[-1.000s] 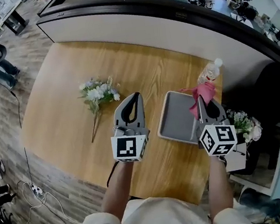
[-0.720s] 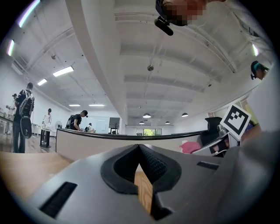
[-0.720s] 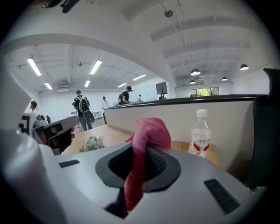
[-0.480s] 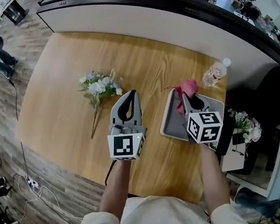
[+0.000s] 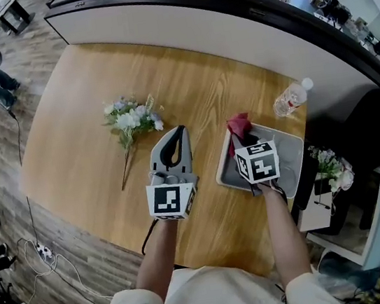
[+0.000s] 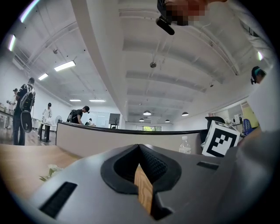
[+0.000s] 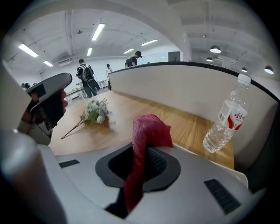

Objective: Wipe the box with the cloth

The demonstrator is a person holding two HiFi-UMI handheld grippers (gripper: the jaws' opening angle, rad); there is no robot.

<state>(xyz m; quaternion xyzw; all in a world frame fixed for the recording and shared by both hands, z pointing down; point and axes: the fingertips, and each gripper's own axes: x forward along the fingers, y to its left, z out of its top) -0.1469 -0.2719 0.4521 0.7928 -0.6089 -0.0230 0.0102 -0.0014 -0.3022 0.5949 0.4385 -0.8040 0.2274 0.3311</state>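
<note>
Red cloth [image 5: 240, 126] sits over the left end of the grey box [image 5: 287, 163] in the head view, at the tip of the right gripper [image 5: 240, 143]. The left gripper view shows the left gripper [image 6: 139, 151] with its jaws pressed together and nothing in them. In the right gripper view the jaws pinch the cloth, which runs long, forward and up from them

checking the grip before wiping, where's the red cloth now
Head view, right of centre: the red cloth is pinched in the right gripper, over the shallow grey box's far left corner; the clear plastic bottle is beyond, rightward.
</note>
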